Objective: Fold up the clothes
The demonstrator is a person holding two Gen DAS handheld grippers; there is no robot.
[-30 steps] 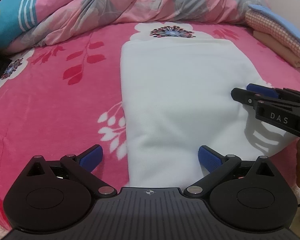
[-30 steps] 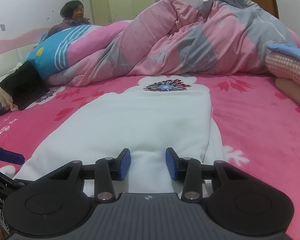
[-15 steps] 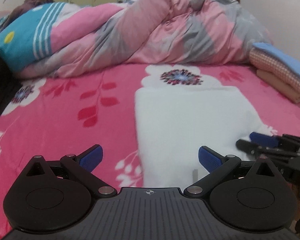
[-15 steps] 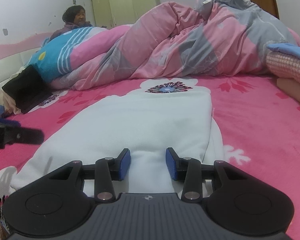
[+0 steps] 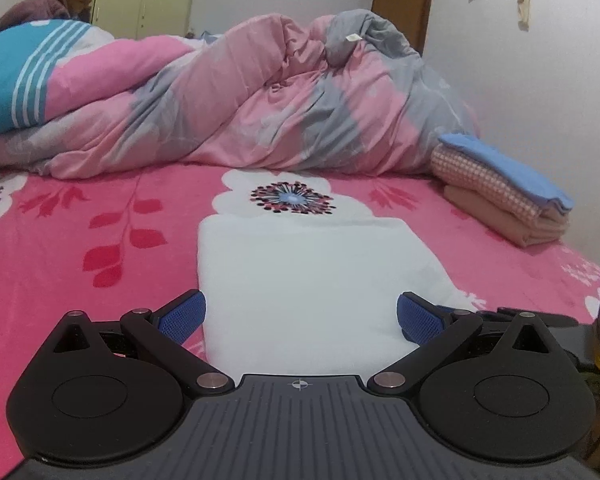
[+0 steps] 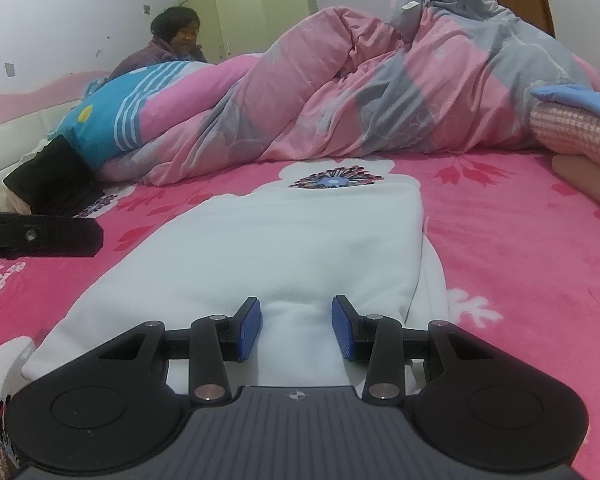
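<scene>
Right wrist view: my right gripper [image 6: 297,327] pinches a ridge of the white garment [image 6: 284,240] lying ahead; the left gripper [image 5: 300,317] gapes empty. Lifting one-sided, I'd likely skew the fold.

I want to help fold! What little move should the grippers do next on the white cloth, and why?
Probably close the left gripper on the near edge of the white cloth. The right gripper already pinches a fold of that edge, while the left one's jaws stand wide open around it, gripping nothing. Both need a hold before lifting.
</scene>
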